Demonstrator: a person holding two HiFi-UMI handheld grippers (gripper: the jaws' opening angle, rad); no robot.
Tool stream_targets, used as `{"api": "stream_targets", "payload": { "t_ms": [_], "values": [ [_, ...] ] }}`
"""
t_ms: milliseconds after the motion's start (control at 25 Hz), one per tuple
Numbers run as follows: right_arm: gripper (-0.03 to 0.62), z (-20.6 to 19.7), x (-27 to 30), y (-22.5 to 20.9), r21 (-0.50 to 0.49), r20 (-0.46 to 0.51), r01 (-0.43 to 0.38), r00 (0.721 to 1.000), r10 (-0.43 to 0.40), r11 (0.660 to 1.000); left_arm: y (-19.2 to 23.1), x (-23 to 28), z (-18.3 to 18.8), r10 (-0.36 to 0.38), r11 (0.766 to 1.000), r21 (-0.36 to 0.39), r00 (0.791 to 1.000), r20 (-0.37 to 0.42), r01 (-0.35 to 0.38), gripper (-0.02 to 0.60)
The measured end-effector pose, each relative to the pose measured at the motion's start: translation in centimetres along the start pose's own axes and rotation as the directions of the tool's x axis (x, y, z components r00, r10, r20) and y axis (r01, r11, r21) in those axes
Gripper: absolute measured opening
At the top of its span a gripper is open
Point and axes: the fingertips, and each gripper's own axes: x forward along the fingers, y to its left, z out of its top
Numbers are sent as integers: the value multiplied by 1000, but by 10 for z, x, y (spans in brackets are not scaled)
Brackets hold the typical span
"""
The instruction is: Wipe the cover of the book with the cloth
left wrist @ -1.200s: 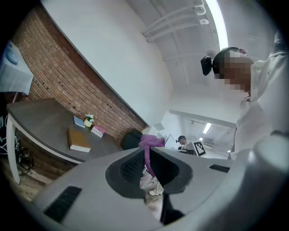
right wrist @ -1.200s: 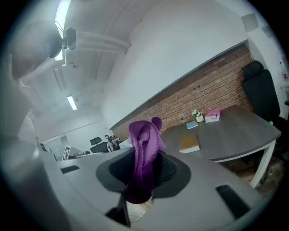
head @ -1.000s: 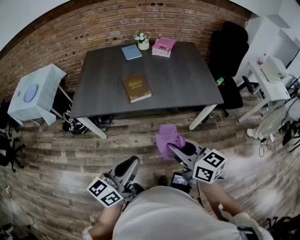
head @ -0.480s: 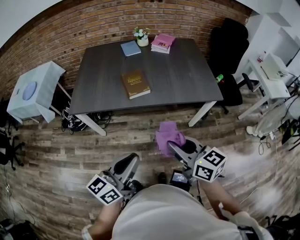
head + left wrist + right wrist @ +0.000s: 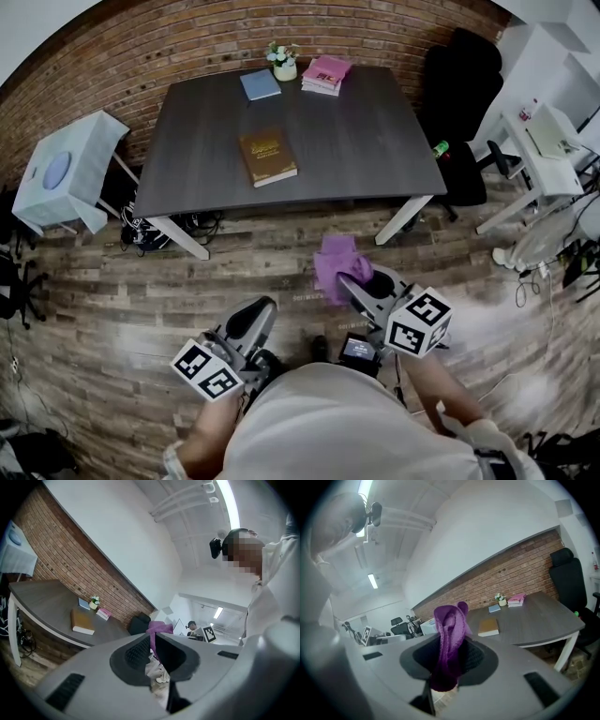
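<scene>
Cloth (image 5: pixel 449 630) in right tool (image 5: pixel 450 660), away from book (image 5: pixel 267 157); left tool (image 5: pixel 151 654) apparently closed

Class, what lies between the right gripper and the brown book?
Between right gripper and book: only bare wood floor, then bare tabletop, in the head view.

In the head view the book (image 5: pixel 268 157) and tabletop (image 5: pixel 370 155) have slid toward 12 o'clock. The cloth (image 5: pixel 336 264), left gripper (image 5: pixel 257 309) and right gripper (image 5: pixel 352 283) sit slightly higher too.
</scene>
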Motion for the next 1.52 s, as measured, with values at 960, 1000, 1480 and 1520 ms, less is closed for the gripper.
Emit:
{"api": "stream_targets", "payload": {
  "t_ms": [960, 1000, 1480, 1520],
  "values": [
    [101, -2, 1, -73, 5, -78, -57, 995, 57, 998, 17, 53, -26, 128, 991, 34, 992, -16, -127, 41],
    [101, -2, 5, -74, 8, -81, -60, 995, 61, 998, 22, 53, -26, 134, 991, 34, 991, -19, -133, 41],
    [101, 10, 93, -88, 8, -117, -29, 993, 30, 1000, 115, 73, 8, 110, 993, 45, 991, -70, -107, 46],
    [101, 13, 104, -90, 8, -121, -23, 992, 23, 1000, 126, 75, 14, 107, 993, 49, 991, -77, -104, 52]
  ]
}}
